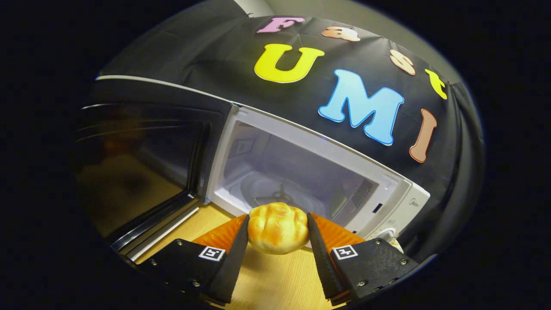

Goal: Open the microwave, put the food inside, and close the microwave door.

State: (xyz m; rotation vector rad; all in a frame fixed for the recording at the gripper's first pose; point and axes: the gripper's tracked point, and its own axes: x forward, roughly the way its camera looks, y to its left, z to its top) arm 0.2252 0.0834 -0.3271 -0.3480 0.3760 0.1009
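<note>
gripper (pixel 278 234) clamped on a bun

both fingers (pixel 234 254) press the sides of the bun (pixel 279 233), one on its left and one on its right, reaching forward and held level above the table, tips angled slightly inward.

golden-brown bun (pixel 278 228), white microwave (pixel 387 189), dark glossy door (pixel 142 159), light wooden table (pixel 267 280)

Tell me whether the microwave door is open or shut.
Open: the door is swung aside, baring the cavity beyond the bun the gripper holds.
</note>
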